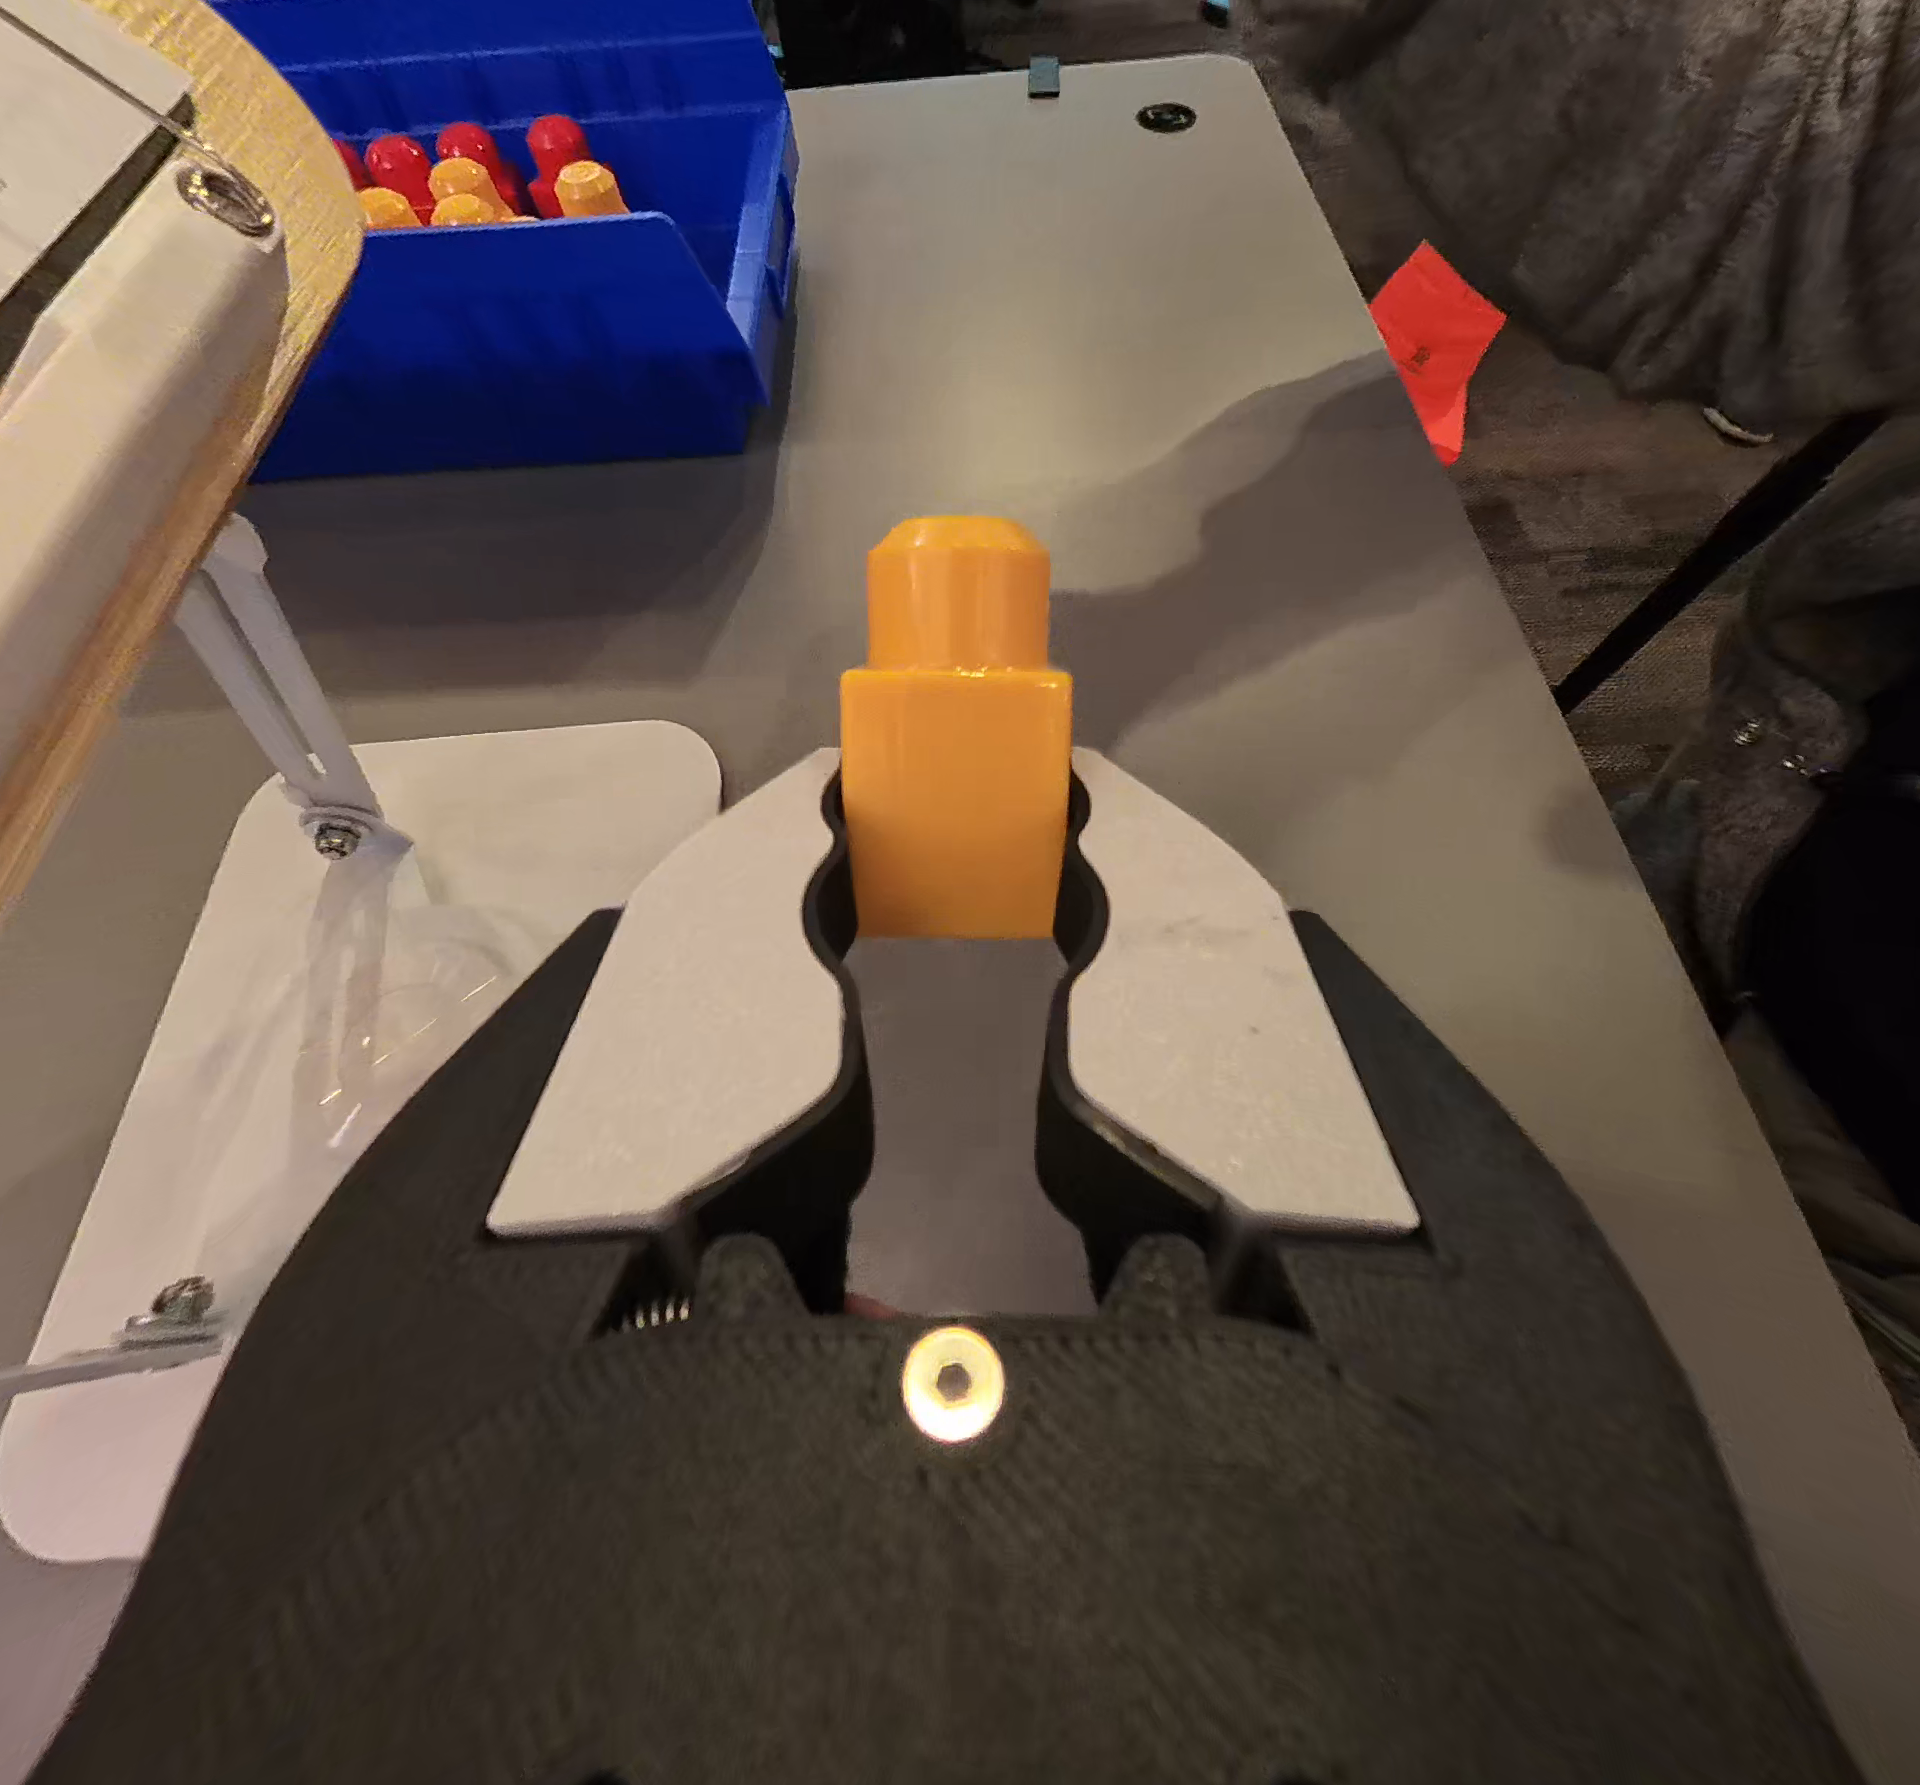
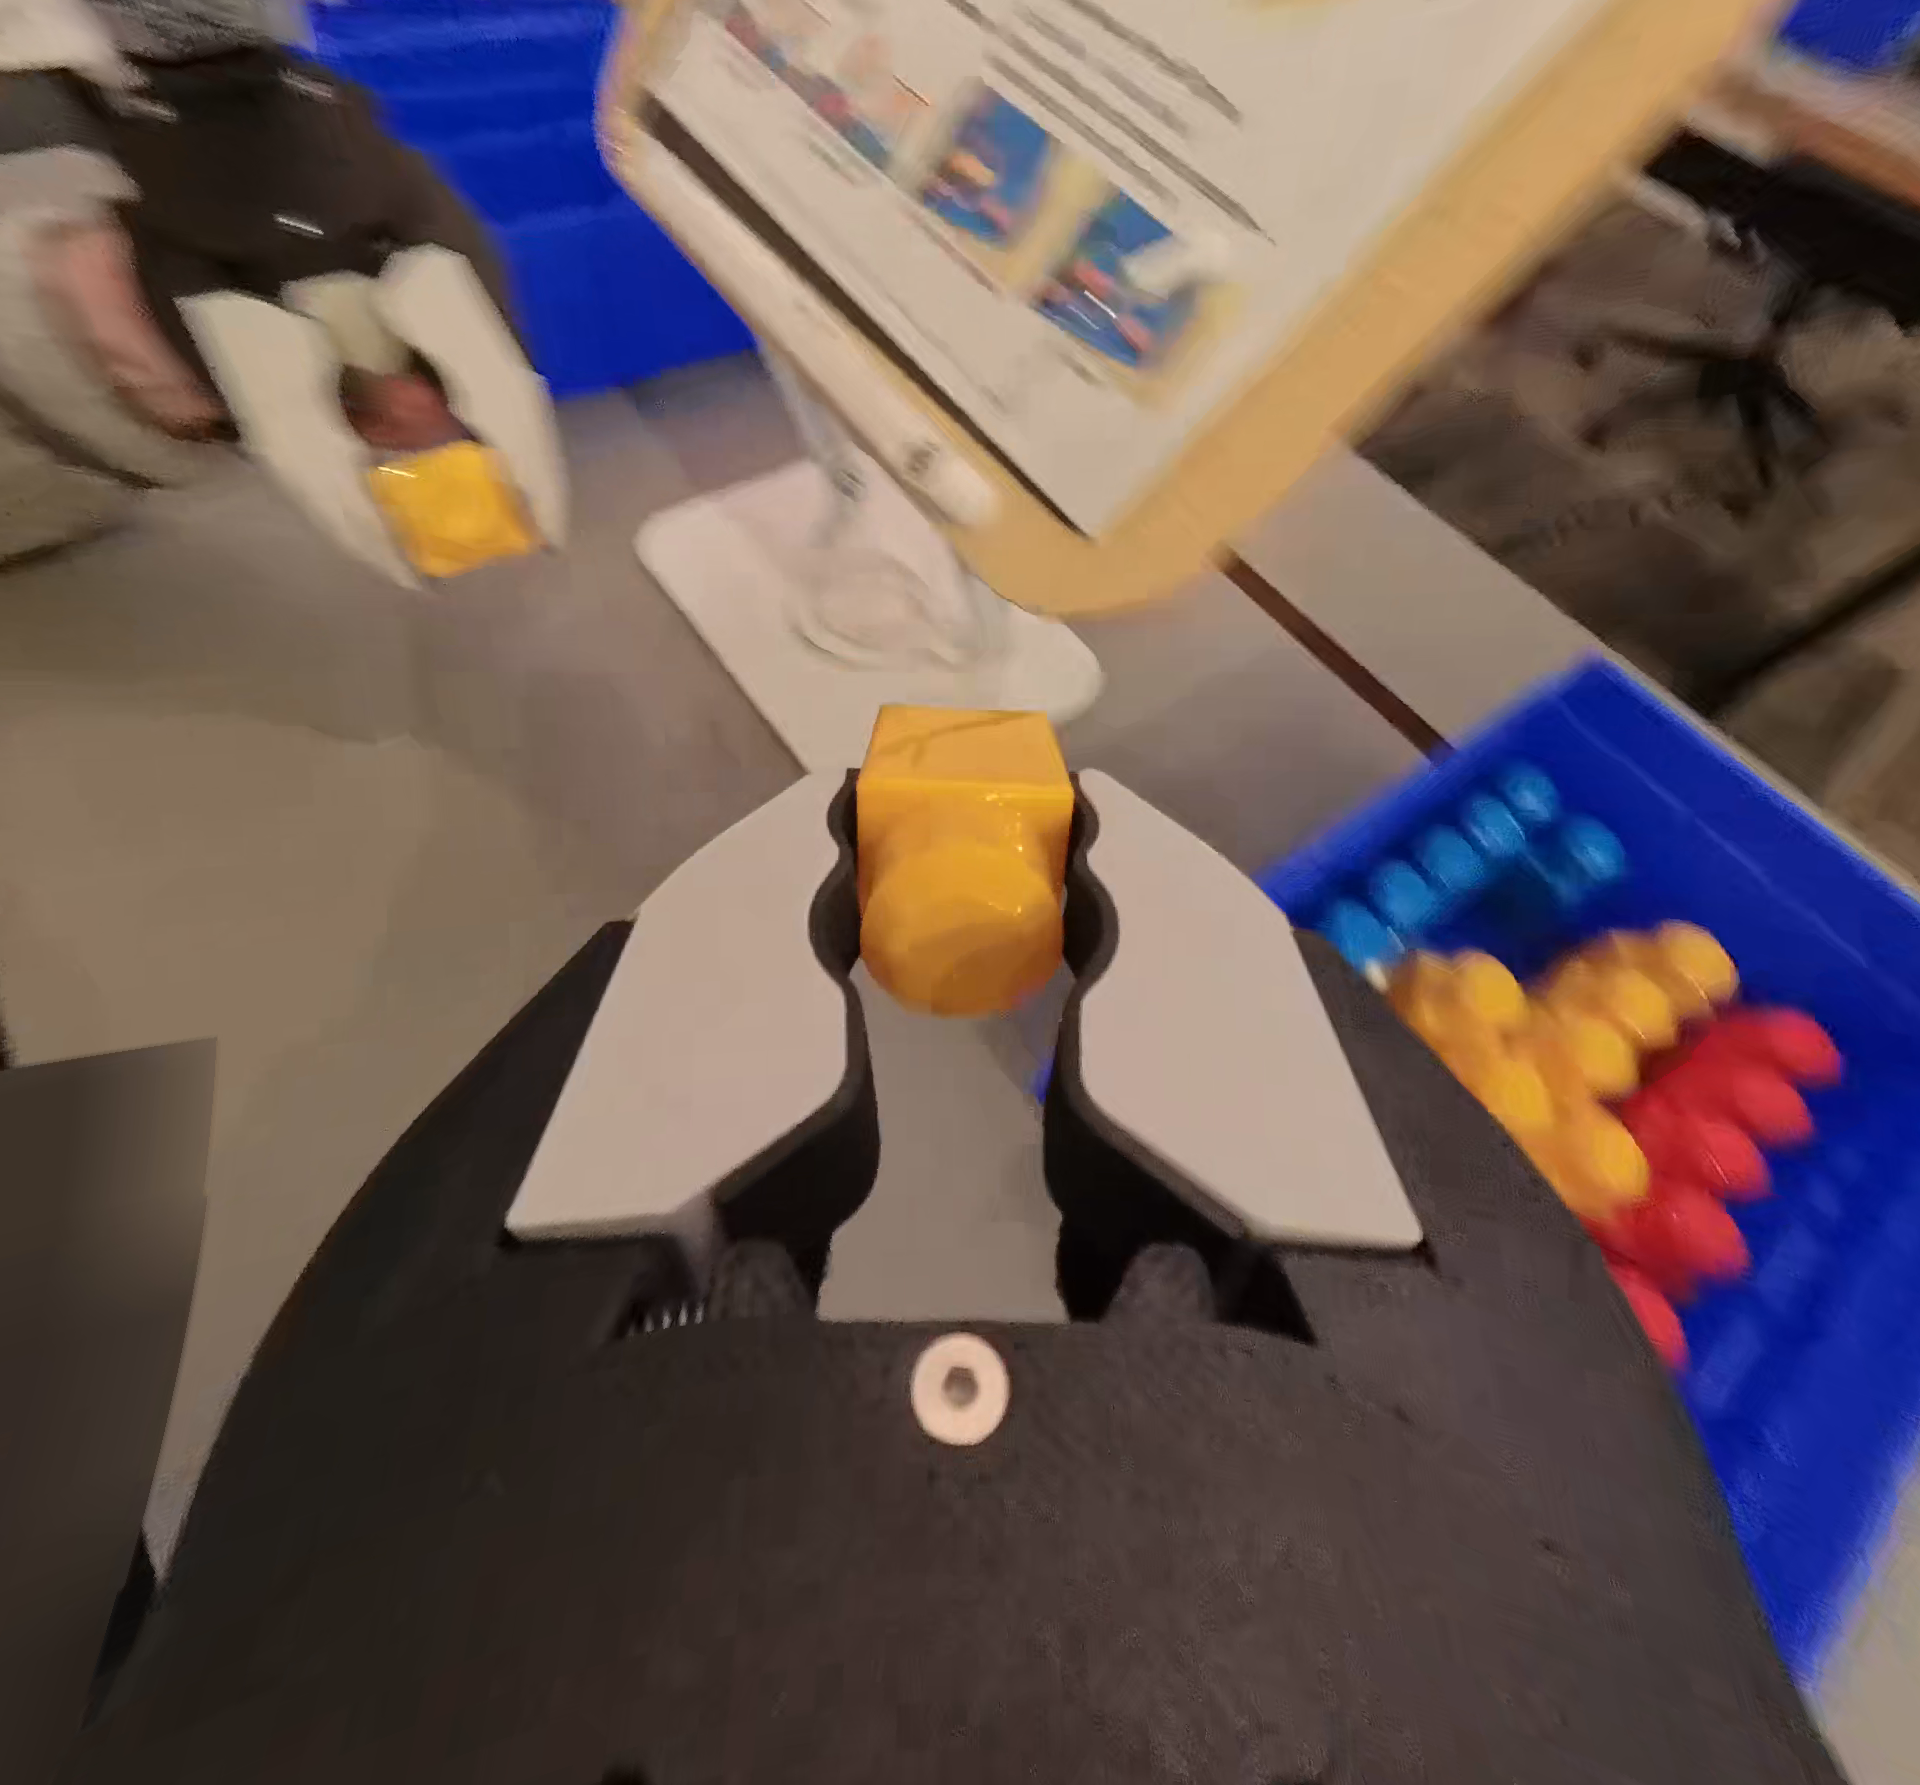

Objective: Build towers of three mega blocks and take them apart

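Fingers of the left hand-held gripper [image 1: 956, 852], grey plates on black ridged pads, are clamped on the square body of an orange plastic mega block [image 1: 956, 779]; both pads press its sides, and its round stud points forward, away from the camera, above the grey table [image 1: 1195, 385]. Just left of it lies the white flat base [image 1: 499, 831] of a clear stand that carries a wood-edged instruction board [image 1: 156, 301]. Farther back on the table stands a blue plastic bin [image 1: 582, 322] holding red and orange blocks [image 1: 468, 177]. A person's grey fleece sleeve [image 1: 1610, 125] shows at the far right edge.

Right hand-held gripper [image 2: 961, 862] likewise grips a second orange mega block [image 2: 961, 842] between pressing pads, with its stud turned back toward the camera. To its right sits another blue bin [image 2: 1766, 1320] of blue, orange and red blocks [image 2: 1610, 1060]. Beyond, at the left of the right wrist view, the other gripper appears with its orange block, well apart. The board's printed text and pictures are too blurred to read; no brand mark is legible anywhere.
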Motion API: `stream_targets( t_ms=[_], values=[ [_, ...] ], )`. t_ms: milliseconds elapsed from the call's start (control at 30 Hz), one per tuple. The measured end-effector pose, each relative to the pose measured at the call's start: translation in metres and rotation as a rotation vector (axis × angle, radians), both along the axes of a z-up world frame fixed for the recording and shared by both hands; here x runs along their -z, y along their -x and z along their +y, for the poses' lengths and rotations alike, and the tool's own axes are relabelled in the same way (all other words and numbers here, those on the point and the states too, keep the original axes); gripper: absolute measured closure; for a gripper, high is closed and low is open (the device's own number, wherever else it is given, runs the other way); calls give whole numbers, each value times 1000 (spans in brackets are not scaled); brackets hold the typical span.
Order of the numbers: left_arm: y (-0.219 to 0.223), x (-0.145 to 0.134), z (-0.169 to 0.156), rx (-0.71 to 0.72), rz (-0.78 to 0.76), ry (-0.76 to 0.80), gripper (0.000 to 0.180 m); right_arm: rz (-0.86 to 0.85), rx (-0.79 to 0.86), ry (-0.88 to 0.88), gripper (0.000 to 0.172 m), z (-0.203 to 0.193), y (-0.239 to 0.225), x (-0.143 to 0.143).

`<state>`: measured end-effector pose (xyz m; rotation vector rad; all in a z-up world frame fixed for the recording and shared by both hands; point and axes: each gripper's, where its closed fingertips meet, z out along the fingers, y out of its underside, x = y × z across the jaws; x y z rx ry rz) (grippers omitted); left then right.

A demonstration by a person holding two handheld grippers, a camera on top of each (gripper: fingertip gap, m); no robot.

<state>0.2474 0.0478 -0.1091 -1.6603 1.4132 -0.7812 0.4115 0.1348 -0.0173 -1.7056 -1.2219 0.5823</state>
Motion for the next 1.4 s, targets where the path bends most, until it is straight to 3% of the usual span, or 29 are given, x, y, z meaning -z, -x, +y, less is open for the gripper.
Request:
stream_targets(
  t_ms=[167, 367, 600, 967, 1100, 1233, 1400],
  values=[
    [-5, 7, 0, 5, 16, 12, 145, -221, 275, 129, 135, 67, -72, 47],
    [-6, 12, 1, 5, 30, 26, 145, -449, 351, 370, 135, 103, -99, 129],
    [-5, 16, 3, 7, 37, 41, 145, -593, 350, 510, 134, 119, -103, 179],
    [-7, 22, 3, 14, 49, 57, 145, -731, 386, 546, 134, 137, -115, 198],
    [-8, 24, 2, 17, 54, 60, 145, -705, 381, 561, 134, 142, -110, 199],
    [-8, 24, 3, 16, 53, 59, 145, -698, 384, 542, 115, 142, -109, 188],
    [-8, 22, 5, -2, 54, 35, 145, -676, 374, 457, 109, 126, -110, 149]
  ],
)
